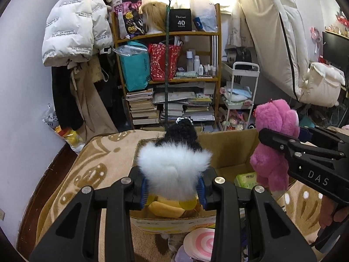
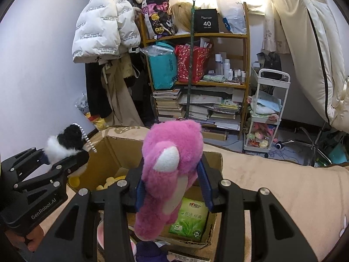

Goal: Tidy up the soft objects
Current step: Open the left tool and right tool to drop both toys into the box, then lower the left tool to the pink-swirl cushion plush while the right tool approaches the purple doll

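Task midway. Left hand-held gripper (image 1: 174,187) clamped tight on white-and-black fluffy plush toy (image 1: 174,163), poised over left side of open brown cardboard box (image 1: 226,148) on bed; toy upright, long axis vertical, black head topmost. Yellow plush items (image 2: 109,180) and green tissue pack (image 2: 189,218) already lay inside box. Right hand-held gripper (image 2: 173,190) clamped tight on pink furry plush bear (image 2: 170,168), above box's right side; bear upright, long axis near vertical, legs hanging toward box. Both toys not yet released; striped pink-and-white round cushion (image 1: 201,243) remained outside box.
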The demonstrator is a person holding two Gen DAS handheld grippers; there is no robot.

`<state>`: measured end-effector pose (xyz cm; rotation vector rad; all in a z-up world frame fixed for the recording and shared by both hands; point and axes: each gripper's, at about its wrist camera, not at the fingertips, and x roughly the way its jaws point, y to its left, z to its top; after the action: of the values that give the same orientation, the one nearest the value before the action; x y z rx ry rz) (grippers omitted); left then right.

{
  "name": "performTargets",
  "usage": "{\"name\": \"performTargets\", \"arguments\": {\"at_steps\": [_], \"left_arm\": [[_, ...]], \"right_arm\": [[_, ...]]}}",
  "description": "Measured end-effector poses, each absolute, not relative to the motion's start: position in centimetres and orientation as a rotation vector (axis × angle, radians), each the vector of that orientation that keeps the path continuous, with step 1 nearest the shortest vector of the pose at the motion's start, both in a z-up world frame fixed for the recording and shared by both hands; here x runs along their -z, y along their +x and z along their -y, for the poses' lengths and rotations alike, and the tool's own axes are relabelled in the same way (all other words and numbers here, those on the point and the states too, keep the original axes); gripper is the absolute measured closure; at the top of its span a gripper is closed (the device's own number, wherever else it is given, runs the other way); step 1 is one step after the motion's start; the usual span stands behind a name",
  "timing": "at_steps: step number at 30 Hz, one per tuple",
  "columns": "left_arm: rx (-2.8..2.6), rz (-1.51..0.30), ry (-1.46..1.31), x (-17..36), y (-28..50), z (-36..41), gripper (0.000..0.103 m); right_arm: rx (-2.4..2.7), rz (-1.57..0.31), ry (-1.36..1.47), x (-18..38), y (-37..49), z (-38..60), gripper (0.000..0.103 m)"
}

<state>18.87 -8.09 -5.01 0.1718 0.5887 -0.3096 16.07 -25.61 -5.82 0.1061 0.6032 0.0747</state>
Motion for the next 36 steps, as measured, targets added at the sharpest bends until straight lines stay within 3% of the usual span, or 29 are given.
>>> {"name": "performTargets", "arguments": {"at_steps": [11, 15, 21, 29, 36], "left_arm": [[0.322, -0.623, 0.199, 6.2, 19.4, 8.8, 0.066], [0.314, -0.613, 0.204, 6.3, 19.3, 9.0, 0.046], [0.302, -0.624, 0.197, 6.4, 19.2, 8.8, 0.029], [0.264, -0.634, 0.184, 5.7, 18.9, 7.7, 0.015], [0.239, -0.638, 0.17, 4.6, 17.4, 6.4, 0.006]], "right_arm": [[-0.065, -0.639, 0.112, 6.6, 16.7, 25.7, 0.055], [-0.069, -0.643, 0.131, 6.9, 16.7, 25.9, 0.046], [-0.073, -0.642, 0.143, 6.9, 16.6, 26.0, 0.035], [-0.077, -0.628, 0.169, 6.7, 15.1, 26.1, 0.013], [-0.058, -0.62, 0.185, 5.5, 12.7, 26.2, 0.002]]}}
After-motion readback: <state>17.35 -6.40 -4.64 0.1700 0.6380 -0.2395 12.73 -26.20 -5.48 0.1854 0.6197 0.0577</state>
